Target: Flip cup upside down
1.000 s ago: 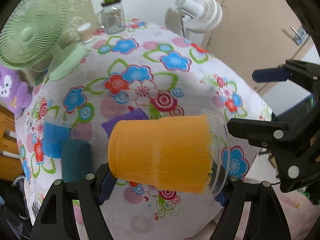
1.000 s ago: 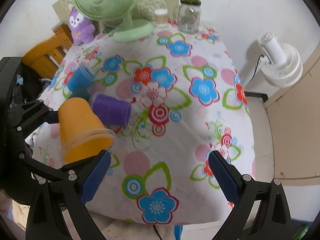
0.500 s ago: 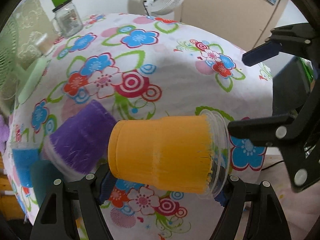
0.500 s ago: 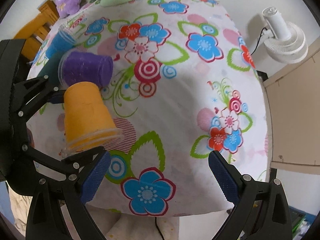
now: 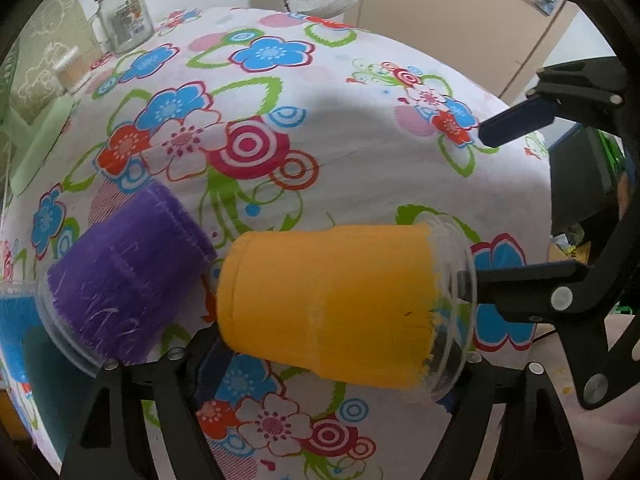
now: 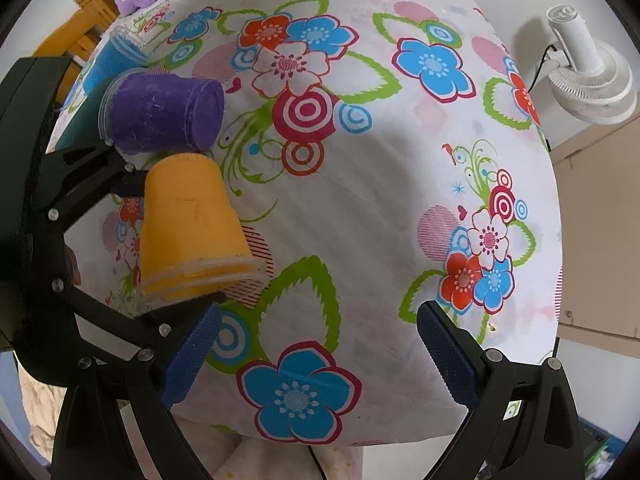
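My left gripper [image 5: 332, 364] is shut on an orange cup [image 5: 332, 308], gripped end to end between base and clear rim. In the right wrist view the orange cup [image 6: 192, 224] stands rim-down, base up, low over the flowered tablecloth [image 6: 360, 200] near its front left. Whether the rim touches the cloth is unclear. My right gripper [image 6: 316, 360] is open and empty above the table's front edge, to the right of the cup.
A purple cup [image 5: 120, 276] lies on its side just behind the orange one. A blue cup [image 6: 112, 60] and a dark teal cup [image 5: 48, 384] lie further left. A glass jar [image 5: 122, 12] stands at the back. A white fan [image 6: 588, 68] is beyond the right edge.
The left gripper has carried the orange cup lower and closer to the cloth, beside the purple cup. The right gripper has tilted down and stayed open.
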A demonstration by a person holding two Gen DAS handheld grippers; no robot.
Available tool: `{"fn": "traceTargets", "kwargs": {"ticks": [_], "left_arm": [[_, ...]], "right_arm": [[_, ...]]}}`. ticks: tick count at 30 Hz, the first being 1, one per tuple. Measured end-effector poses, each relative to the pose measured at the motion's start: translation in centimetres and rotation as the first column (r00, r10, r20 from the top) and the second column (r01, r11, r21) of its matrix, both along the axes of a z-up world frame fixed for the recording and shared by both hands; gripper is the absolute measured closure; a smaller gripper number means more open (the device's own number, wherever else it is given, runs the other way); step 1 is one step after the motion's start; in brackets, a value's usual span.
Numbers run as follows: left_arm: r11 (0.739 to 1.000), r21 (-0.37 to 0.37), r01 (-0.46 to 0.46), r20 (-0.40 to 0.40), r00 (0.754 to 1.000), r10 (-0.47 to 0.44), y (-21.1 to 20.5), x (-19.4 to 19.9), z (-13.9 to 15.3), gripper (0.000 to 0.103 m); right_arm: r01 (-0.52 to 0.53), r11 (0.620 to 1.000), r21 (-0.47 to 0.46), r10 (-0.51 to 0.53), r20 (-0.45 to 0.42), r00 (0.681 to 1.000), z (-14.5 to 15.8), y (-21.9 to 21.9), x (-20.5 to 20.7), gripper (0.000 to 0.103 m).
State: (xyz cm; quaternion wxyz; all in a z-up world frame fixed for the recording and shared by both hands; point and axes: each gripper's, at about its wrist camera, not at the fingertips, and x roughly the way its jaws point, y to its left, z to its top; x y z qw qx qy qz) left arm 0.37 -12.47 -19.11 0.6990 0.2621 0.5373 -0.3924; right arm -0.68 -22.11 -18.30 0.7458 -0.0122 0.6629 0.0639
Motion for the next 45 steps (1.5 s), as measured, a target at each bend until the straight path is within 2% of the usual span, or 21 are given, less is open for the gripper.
{"fn": "traceTargets", "kwargs": {"ticks": [2,8,14,16,19,20,23,27,30,32,38,42,45], "left_arm": [[1.0,-0.003,-0.008,0.002,1.0,0.008,0.2,0.0,0.6,0.011],[0.997,0.011,-0.072,0.014,0.997,0.071,1.4,-1.0,2.9,0.008],[0.977,0.003,-0.215,0.002,0.977,0.215,3.3,-1.4,5.2,0.008],[0.958,0.003,-0.287,-0.003,0.958,0.288,4.3,-1.3,5.9,0.008],[0.907,-0.021,-0.421,-0.023,0.907,0.421,5.9,-0.9,6.8,0.008],[0.887,-0.026,-0.461,-0.037,0.887,0.46,6.4,-0.7,7.0,0.008],[0.805,-0.029,-0.593,-0.077,0.804,0.59,8.2,-0.2,7.1,0.008],[0.725,-0.003,-0.689,-0.078,0.723,0.687,9.7,-0.5,6.5,0.007],[0.684,0.01,-0.73,-0.037,0.683,0.73,10.5,-0.6,6.2,0.007],[0.669,0.016,-0.743,-0.049,0.667,0.743,10.9,-0.6,5.7,0.007],[0.646,0.046,-0.762,-0.07,0.643,0.763,11.2,-0.2,4.0,0.007],[0.62,0.065,-0.782,-0.099,0.613,0.784,11.9,0.2,2.7,0.007],[0.613,0.084,-0.786,-0.106,0.605,0.789,12.3,0.4,2.0,0.007]], "right_arm": [[-0.01,1.0,0.0,0.01,-0.001,1.0,0.2,0.0,0.0,0.003],[-0.049,0.998,0.026,0.048,0.018,0.999,2.2,0.2,-0.1,0.003],[-0.097,0.993,0.069,0.093,0.058,0.994,4.7,1.0,0.3,0.003],[-0.116,0.99,0.081,0.11,0.07,0.991,5.4,1.7,0.7,0.003],[-0.147,0.985,0.085,0.14,0.084,0.987,6.2,2.7,1.1,0.003],[-0.157,0.984,0.086,0.149,0.089,0.985,6.5,3.0,1.1,0.003],[-0.185,0.979,0.089,0.175,0.105,0.979,7.1,4.0,1.7,0.003],[-0.208,0.975,0.079,0.2,0.096,0.975,7.0,5.0,2.5,0.003],[-0.217,0.973,0.072,0.212,0.076,0.974,6.3,5.7,3.0,0.003],[-0.223,0.973,0.064,0.219,0.061,0.974,5.8,6.1,3.4,0.003],[-0.266,0.964,0.027,0.266,-0.004,0.964,3.5,7.5,4.7,0.005],[-0.284,0.959,0.023,0.285,-0.041,0.958,2.1,8.3,5.6,0.008],[-0.296,0.955,0.022,0.297,-0.071,0.952,1.1,8.9,6.3,0.009]]}}
